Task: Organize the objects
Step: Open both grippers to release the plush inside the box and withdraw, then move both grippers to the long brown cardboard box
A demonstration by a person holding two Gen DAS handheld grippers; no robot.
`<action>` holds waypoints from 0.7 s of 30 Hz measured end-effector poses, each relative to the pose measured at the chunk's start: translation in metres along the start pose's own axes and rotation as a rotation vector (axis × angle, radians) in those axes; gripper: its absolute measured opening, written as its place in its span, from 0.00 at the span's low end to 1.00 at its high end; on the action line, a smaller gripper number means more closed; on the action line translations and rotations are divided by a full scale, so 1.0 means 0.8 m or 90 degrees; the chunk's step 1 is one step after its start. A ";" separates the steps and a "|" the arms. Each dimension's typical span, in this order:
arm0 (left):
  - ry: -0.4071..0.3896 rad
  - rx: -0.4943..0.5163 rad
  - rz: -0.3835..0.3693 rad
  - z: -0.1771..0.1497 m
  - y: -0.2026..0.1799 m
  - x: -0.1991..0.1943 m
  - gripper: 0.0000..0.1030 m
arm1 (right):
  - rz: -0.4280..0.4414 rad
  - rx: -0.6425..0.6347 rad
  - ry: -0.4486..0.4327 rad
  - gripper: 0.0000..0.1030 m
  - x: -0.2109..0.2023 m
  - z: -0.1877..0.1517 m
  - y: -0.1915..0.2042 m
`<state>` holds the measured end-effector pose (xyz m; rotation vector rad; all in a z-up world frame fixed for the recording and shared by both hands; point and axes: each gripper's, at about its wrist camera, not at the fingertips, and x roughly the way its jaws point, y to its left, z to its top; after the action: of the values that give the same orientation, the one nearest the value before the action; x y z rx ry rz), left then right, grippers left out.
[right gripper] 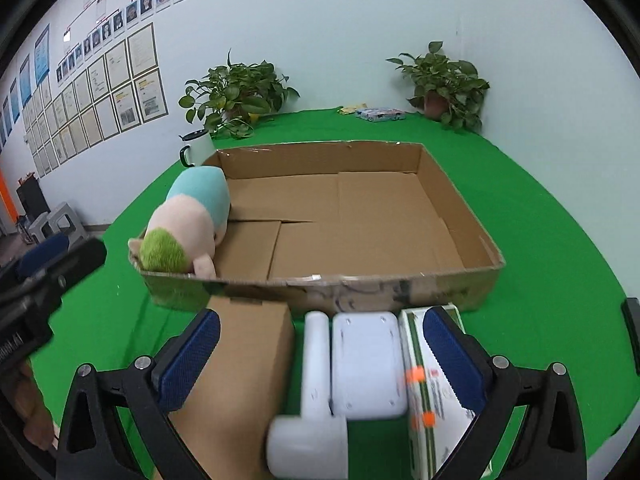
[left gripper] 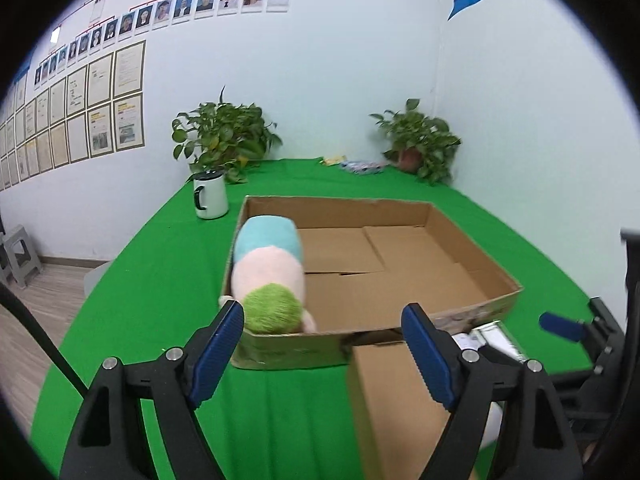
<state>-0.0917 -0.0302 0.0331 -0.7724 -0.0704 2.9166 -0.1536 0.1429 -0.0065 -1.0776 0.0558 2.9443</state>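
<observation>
Right wrist view showed the right gripper spread wide and holding nothing, hovering over a row of items on the green tablecloth just near of the shallow cardboard tray: a closed brown carton at left, a white handled appliance in the middle, and a green-striped white box at right. These three lay side by side, each with its long axis running near to far, probably lined up for loading into the tray. The plush toy already lay inside the tray along its left wall, seemingly tucked there to leave the floor free; its long axis ran near to far, green-haired end toward the near wall and blue end pointing far. From the left wrist view, the left gripper was likewise wide open and empty, poised near the tray's near-left corner, just short of the plush toy. A white mug stood on the cloth beyond the tray's far-left corner.
</observation>
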 end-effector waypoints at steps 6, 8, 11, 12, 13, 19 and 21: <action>0.014 -0.001 -0.022 -0.009 -0.020 -0.008 0.79 | -0.002 0.002 -0.005 0.99 -0.033 -0.039 -0.023; 0.034 -0.003 -0.017 -0.013 -0.022 -0.004 0.79 | 0.004 -0.002 -0.004 0.99 -0.042 -0.048 -0.025; 0.038 -0.003 -0.014 -0.018 -0.025 -0.005 0.79 | 0.012 -0.007 -0.001 0.99 -0.046 -0.047 -0.024; 0.038 -0.006 -0.018 -0.019 -0.025 -0.006 0.79 | 0.017 -0.010 0.000 0.99 -0.050 -0.050 -0.024; 0.041 -0.011 -0.026 -0.020 -0.025 -0.007 0.79 | 0.020 -0.011 0.001 0.99 -0.052 -0.052 -0.024; 0.081 -0.030 -0.089 -0.042 -0.013 -0.005 0.78 | 0.094 0.010 0.051 0.99 -0.069 -0.092 -0.013; 0.118 -0.040 -0.111 -0.060 -0.004 0.006 0.78 | 0.122 -0.005 0.076 0.99 -0.074 -0.112 0.004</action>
<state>-0.0718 -0.0257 -0.0112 -0.9905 -0.2025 2.6778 -0.0503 0.1366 -0.0366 -1.3193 0.1562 3.0431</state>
